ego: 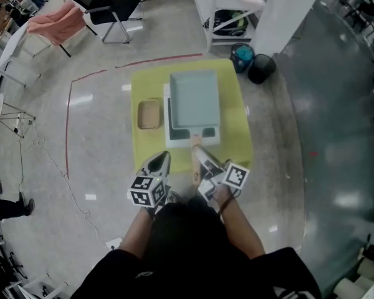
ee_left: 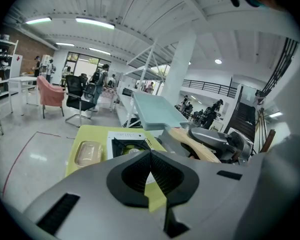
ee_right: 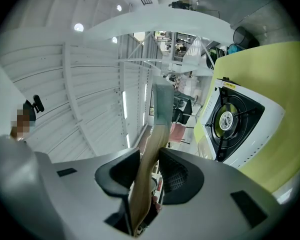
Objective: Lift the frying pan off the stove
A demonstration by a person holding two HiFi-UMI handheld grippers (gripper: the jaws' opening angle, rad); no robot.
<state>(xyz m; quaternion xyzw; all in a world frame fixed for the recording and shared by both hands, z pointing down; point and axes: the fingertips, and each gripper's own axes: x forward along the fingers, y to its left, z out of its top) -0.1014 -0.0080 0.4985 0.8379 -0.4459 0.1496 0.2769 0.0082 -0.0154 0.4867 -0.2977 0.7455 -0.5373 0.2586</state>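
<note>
Yellow table (ego: 234, 83) on glossy floor (ego: 93, 123) (chairs (ego: 109, 5) beyond); right hand-held gripper (ego: 202, 158) clamps frying pan (ego: 194, 98) handle, left hand-held gripper (ego: 159, 162) clenched empty.

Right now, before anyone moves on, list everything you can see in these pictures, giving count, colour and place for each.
frying pan: one, grey-blue with a wooden handle, held in the air over the stove
stove: one, white with a black burner, middle of the table
container: one, tan, on the table left of the stove
table: one, yellow-green, in front of the person
bins: two, one blue and one black, on the floor beyond the table
chairs: at least two, one black and one pink, far left
floor line: one, red, left of the table
left gripper: one, grey, jaws shut on nothing
right gripper: one, grey, shut on the handle
</note>
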